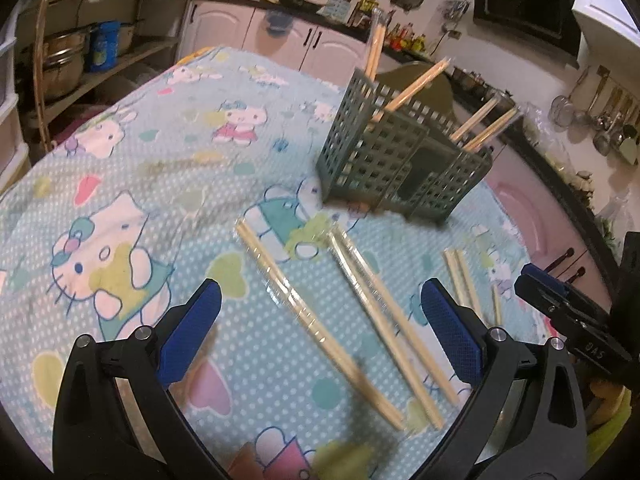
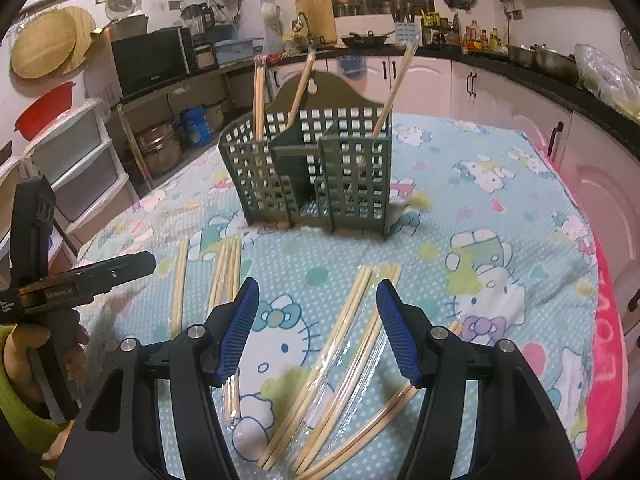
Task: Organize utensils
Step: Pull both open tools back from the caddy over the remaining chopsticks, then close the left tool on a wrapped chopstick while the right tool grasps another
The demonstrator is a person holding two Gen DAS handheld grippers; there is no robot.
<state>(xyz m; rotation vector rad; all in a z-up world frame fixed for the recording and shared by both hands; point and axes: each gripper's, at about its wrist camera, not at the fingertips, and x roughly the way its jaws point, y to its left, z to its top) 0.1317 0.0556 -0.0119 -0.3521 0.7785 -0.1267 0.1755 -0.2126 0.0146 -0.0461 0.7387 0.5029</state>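
chopsticks (image 2: 352,364) in clear sleeves are lying loose near the front edge of the tabletop (image 2: 500,208), waiting for the green caddy (image 2: 312,168) mid-table; right gripper (image 2: 318,336) and left gripper (image 1: 320,332) are hovering spread and empty above them.

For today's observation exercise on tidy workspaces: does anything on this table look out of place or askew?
Yes. Several wrapped chopstick pairs lie loose on the cartoon tablecloth, fanned at different angles in front of the green slotted holder, while others already stand in it, leaning. Nothing looks spilled or broken.
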